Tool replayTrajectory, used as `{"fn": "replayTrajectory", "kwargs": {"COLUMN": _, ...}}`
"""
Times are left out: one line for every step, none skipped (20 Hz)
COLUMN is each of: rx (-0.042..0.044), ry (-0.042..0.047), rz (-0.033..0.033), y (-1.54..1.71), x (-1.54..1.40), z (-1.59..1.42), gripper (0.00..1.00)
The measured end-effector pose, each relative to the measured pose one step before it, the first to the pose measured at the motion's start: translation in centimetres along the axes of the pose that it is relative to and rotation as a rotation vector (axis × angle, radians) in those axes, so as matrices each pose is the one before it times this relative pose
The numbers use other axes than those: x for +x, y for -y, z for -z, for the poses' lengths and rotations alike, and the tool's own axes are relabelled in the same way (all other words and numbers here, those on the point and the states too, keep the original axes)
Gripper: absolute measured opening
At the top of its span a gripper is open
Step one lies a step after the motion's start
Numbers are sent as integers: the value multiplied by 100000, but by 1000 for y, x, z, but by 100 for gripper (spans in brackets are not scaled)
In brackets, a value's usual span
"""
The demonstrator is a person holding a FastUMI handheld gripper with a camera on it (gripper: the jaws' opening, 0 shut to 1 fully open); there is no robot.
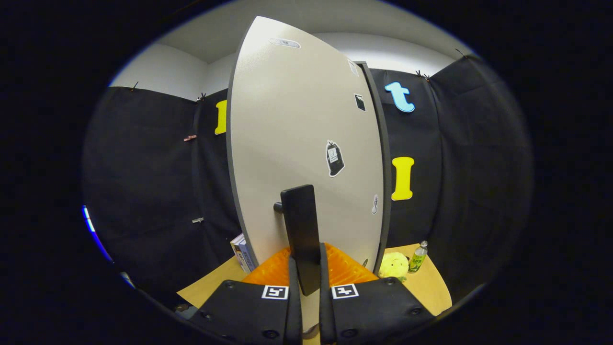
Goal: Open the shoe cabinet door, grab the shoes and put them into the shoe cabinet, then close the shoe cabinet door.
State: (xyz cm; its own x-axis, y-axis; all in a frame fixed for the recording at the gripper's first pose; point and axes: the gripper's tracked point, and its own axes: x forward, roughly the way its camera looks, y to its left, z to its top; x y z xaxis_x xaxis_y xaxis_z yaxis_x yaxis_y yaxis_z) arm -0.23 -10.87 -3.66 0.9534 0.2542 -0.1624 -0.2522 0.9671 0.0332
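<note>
The shoe cabinet door (297,143) is a tall pale grey panel with dark edges, standing right in front of me and swung partly out from the cabinet. A flat black bar handle (301,230) sticks out from its lower part on a short peg. My gripper (306,270) is shut on this handle, with both fingers pressing its lower end from either side. Small stickers dot the door face. The cabinet's inside and the shoes are hidden behind the door.
A wooden table (431,287) lies under the cabinet. To the right of the door sit a yellow-green plush toy (393,266) and a small green bottle (417,258). A boxed item (242,253) leans to the left of the door's base.
</note>
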Motion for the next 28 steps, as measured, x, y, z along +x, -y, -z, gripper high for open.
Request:
{"fn": "replayTrajectory", "kwargs": {"rx": 464, "ry": 225, "rz": 696, "y": 669, "x": -369, "z": -32, "gripper": 22}}
{"fn": "replayTrajectory", "kwargs": {"rx": 384, "ry": -232, "rz": 990, "y": 576, "x": -276, "z": -26, "gripper": 22}}
{"fn": "replayTrajectory", "kwargs": {"rx": 471, "ry": 23, "rz": 1366, "y": 706, "x": -476, "z": -51, "gripper": 22}}
{"fn": "replayTrajectory", "kwargs": {"rx": 294, "ry": -206, "rz": 1602, "y": 806, "x": -296, "z": -140, "gripper": 22}}
{"fn": "replayTrajectory", "kwargs": {"rx": 250, "ry": -144, "rz": 1947, "y": 823, "x": -286, "z": 55, "gripper": 22}}
{"fn": "replayTrajectory", "kwargs": {"rx": 44, "ry": -140, "rz": 1783, "y": 698, "x": -369, "z": -21, "gripper": 22}}
{"fn": "replayTrajectory", "kwargs": {"rx": -168, "ry": -127, "rz": 2024, "y": 716, "x": -646, "z": 172, "gripper": 22}}
{"fn": "replayTrajectory", "kwargs": {"rx": -550, "ry": 245, "rz": 3542, "y": 1078, "x": -835, "z": -118, "gripper": 22}}
{"fn": "replayTrajectory", "kwargs": {"rx": -1154, "ry": 785, "rz": 2642, "y": 910, "x": -709, "z": -139, "gripper": 21}}
{"fn": "replayTrajectory", "kwargs": {"rx": -1538, "ry": 1362, "rz": 4954, "y": 1435, "x": -657, "z": -305, "gripper": 38}}
{"fn": "replayTrajectory", "kwargs": {"rx": -704, "ry": 2198, "rz": 4237, "y": 1446, "x": -1134, "z": -738, "gripper": 55}}
{"fn": "replayTrajectory", "kwargs": {"rx": -49, "ry": 2061, "rz": 4633, "y": 1543, "x": -254, "z": -627, "gripper": 56}}
{"fn": "replayTrajectory", "kwargs": {"rx": 581, "ry": 1964, "rz": 4182, "y": 1615, "x": -879, "z": -620, "gripper": 57}}
{"fn": "replayTrajectory", "kwargs": {"rx": 891, "ry": 2404, "rz": 1046, "y": 723, "x": -590, "z": -633, "gripper": 58}}
{"fn": "replayTrajectory", "kwargs": {"rx": -192, "ry": 2705, "rz": 530, "y": -65, "x": -623, "z": -567, "gripper": 67}}
{"fn": "replayTrajectory", "kwargs": {"rx": -1590, "ry": 1540, "rz": 2148, "y": 199, "x": -248, "z": -79, "gripper": 76}}
{"fn": "replayTrajectory", "kwargs": {"rx": -1105, "ry": 276, "rz": 634, "y": -19, "x": 24, "z": 318, "gripper": 84}}
{"fn": "replayTrajectory", "kwargs": {"rx": -370, "ry": -831, "rz": 641, "y": -179, "x": 231, "z": 362, "gripper": 83}}
{"fn": "replayTrajectory", "kwargs": {"rx": 4, "ry": -1299, "rz": 280, "y": -32, "x": -208, "z": 449, "gripper": 81}}
{"fn": "replayTrajectory", "kwargs": {"rx": -176, "ry": -1442, "rz": 513, "y": -158, "x": 69, "z": 436, "gripper": 81}}
{"fn": "replayTrajectory", "kwargs": {"rx": 49, "ry": -802, "rz": 18, "y": -297, "x": 19, "z": 303, "gripper": 81}}
{"fn": "replayTrajectory", "kwargs": {"rx": 228, "ry": 13, "rz": -361, "y": -671, "x": 68, "z": 82, "gripper": 81}}
{"fn": "replayTrajectory", "kwargs": {"rx": 78, "ry": 184, "rz": -353, "y": -945, "x": 148, "z": 192, "gripper": 81}}
{"fn": "replayTrajectory", "kwargs": {"rx": -60, "ry": -219, "rz": -517, "y": -1011, "x": 221, "z": 369, "gripper": 81}}
{"fn": "replayTrajectory", "kwargs": {"rx": -10, "ry": -620, "rz": -212, "y": -887, "x": 294, "z": 606, "gripper": 81}}
{"fn": "replayTrajectory", "kwargs": {"rx": 145, "ry": -1248, "rz": -875, "y": -1268, "x": 327, "z": 635, "gripper": 81}}
{"fn": "replayTrajectory", "kwargs": {"rx": 357, "ry": -1130, "rz": -968, "y": -1161, "x": 274, "z": 845, "gripper": 81}}
{"fn": "replayTrajectory", "kwargs": {"rx": 183, "ry": -1020, "rz": -1170, "y": -1365, "x": 377, "z": 884, "gripper": 81}}
